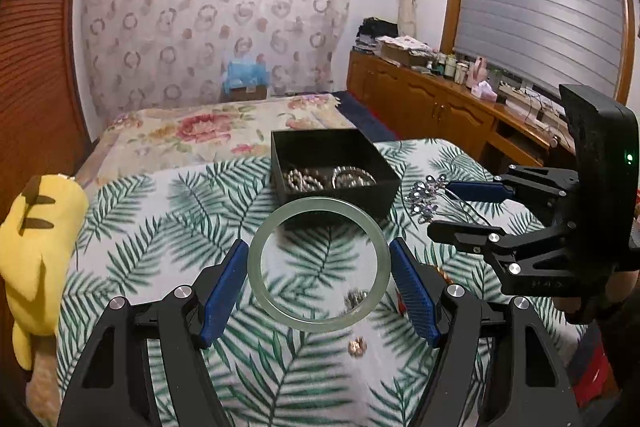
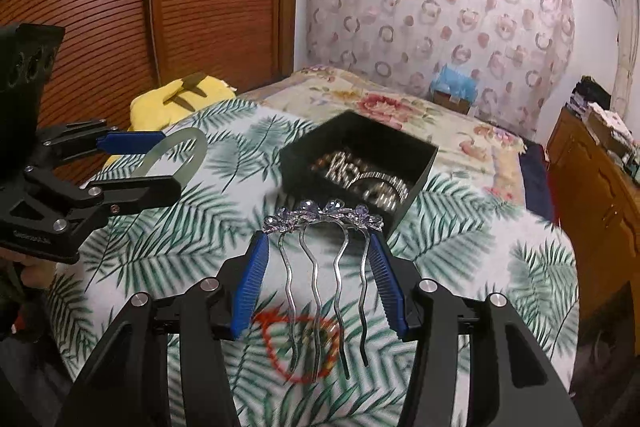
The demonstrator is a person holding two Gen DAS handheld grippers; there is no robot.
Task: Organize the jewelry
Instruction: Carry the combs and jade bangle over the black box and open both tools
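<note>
My left gripper is shut on a pale green jade bangle, held above the leaf-print cloth just in front of a black open box. The box holds silver chains and bracelets. My right gripper is shut on a silver hair comb with purple crystal flowers, prongs pointing back toward the camera, held near the box's front corner. The right gripper also shows in the left wrist view, the left gripper in the right wrist view with the bangle.
A small gold piece and a silver piece lie on the leaf-print cloth. A red bead loop lies under the comb. A yellow plush toy sits at the left edge. A wooden cabinet stands right.
</note>
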